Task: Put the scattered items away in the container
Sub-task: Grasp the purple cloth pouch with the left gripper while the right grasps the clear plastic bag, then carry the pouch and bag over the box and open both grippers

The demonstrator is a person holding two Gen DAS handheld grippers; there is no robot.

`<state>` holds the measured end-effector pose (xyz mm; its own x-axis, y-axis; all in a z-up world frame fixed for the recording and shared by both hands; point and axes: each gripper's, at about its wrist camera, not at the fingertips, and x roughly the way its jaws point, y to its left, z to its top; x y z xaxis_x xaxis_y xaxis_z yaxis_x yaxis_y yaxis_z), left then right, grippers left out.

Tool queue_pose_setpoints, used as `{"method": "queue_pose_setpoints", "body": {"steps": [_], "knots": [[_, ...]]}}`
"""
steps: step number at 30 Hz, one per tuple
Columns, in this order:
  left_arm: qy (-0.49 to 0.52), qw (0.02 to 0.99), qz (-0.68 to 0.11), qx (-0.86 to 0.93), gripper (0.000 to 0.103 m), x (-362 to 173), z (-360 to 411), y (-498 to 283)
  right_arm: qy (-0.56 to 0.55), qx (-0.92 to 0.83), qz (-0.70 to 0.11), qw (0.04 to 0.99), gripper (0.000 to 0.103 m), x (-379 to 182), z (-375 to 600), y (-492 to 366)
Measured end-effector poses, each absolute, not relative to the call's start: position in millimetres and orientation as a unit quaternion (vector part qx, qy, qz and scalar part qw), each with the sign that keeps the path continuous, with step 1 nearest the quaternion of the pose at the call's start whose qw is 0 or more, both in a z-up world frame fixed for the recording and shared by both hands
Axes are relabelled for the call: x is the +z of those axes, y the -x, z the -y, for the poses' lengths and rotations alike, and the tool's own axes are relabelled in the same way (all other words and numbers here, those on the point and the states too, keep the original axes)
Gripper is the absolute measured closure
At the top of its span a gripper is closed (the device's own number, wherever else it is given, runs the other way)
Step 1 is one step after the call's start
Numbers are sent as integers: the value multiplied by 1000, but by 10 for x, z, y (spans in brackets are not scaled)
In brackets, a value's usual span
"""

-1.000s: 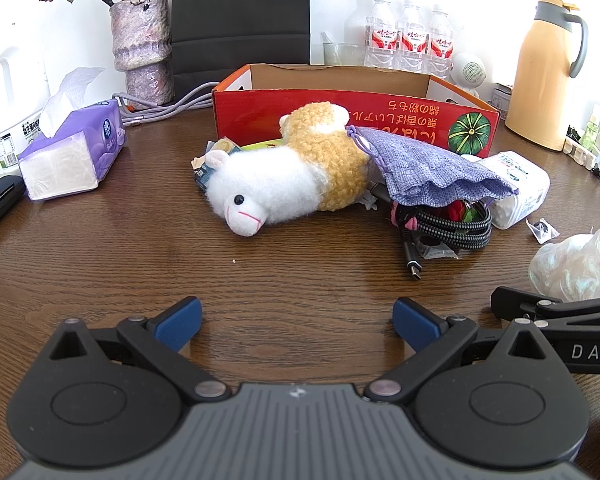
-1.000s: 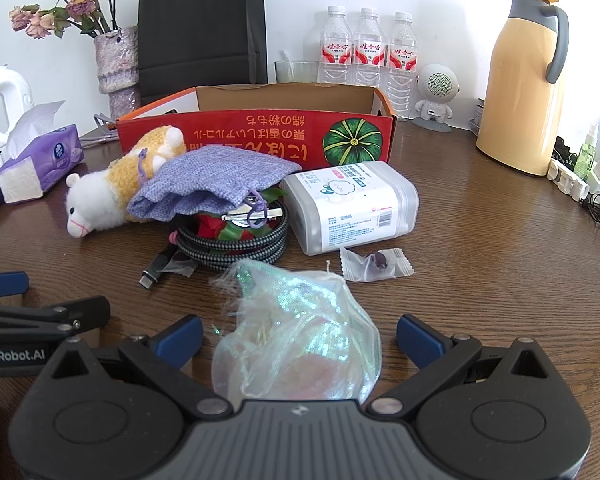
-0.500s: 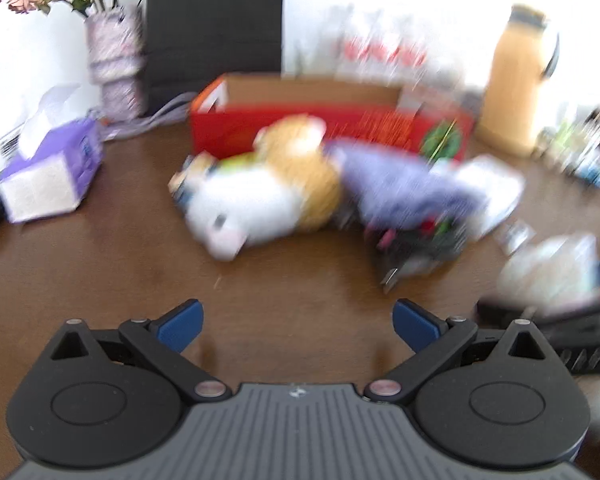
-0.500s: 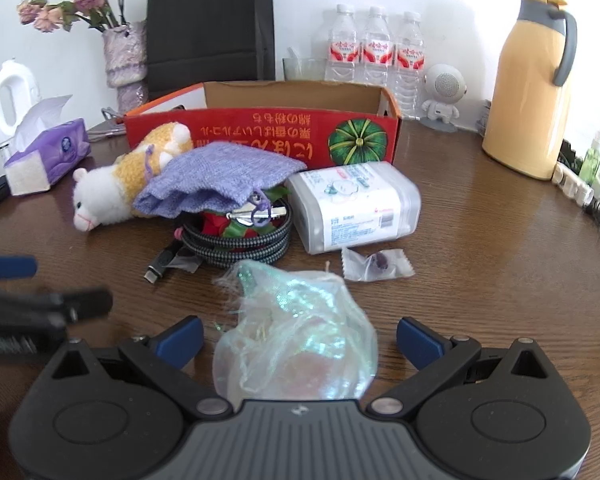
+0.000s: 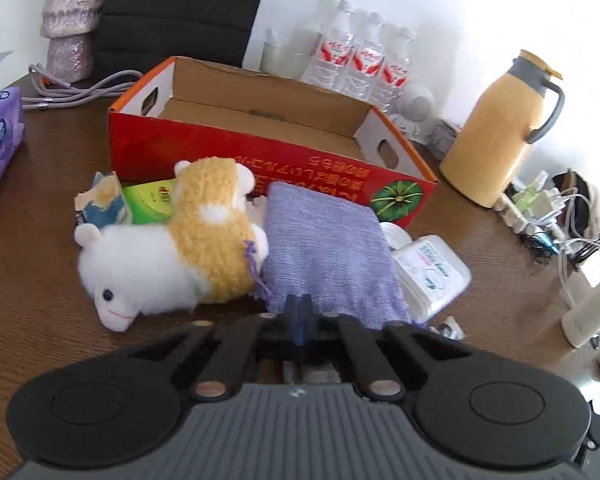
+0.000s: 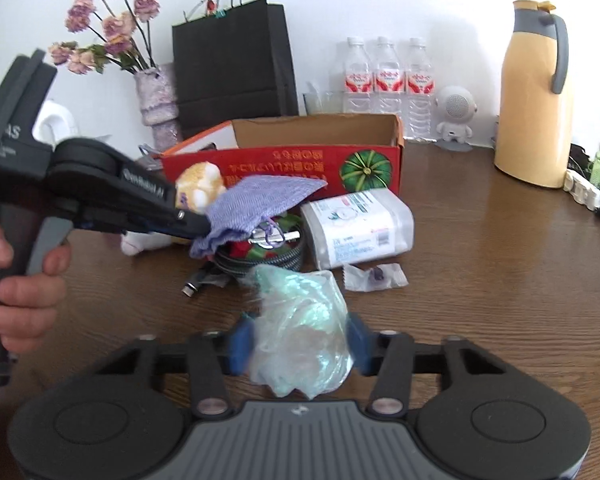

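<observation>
**Pouch and bag gripped in front of the box**

The red cardboard box [image 6: 300,164] was seen at twelve o'clock on the wooden table [image 6: 480,260], its inside bare. The plush llama [image 5: 172,264] lay at its front wall, the purple pouch [image 5: 324,256] at the llama's three o'clock. The left gripper [image 5: 299,312] was clamped fully shut on the pouch's near edge. The crinkled plastic bag [image 6: 300,332] was pressed between the right gripper's [image 6: 300,346] closing jaws at six o'clock.
</observation>
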<state>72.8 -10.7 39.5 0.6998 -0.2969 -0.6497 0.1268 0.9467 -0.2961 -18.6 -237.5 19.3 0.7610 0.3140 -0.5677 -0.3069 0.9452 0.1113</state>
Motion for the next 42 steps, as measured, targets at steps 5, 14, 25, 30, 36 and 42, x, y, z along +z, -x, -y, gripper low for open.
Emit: {"method": "queue_pose_setpoints", "body": {"steps": [5, 14, 25, 30, 36, 42], "knots": [[95, 931, -326, -132, 102, 747, 111, -522, -18, 175, -273, 946, 62, 375, 2411, 196], [101, 920, -347, -150, 33, 383, 149, -776, -49, 155, -260, 952, 53, 500, 2569, 105], [173, 919, -318, -155, 88, 544, 18, -682, -57, 154, -284, 945, 49, 356, 2562, 166], [152, 937, -263, -175, 89, 1021, 6, -628, -53, 170, -280, 943, 54, 410, 2496, 156], [92, 954, -259, -116, 89, 1483, -185, -1302, -55, 192, -215, 956, 59, 1014, 2551, -251], [34, 940, -337, -36, 89, 1304, -258, -2486, -44, 179, -232, 955, 59, 1555, 2443, -1717]]}}
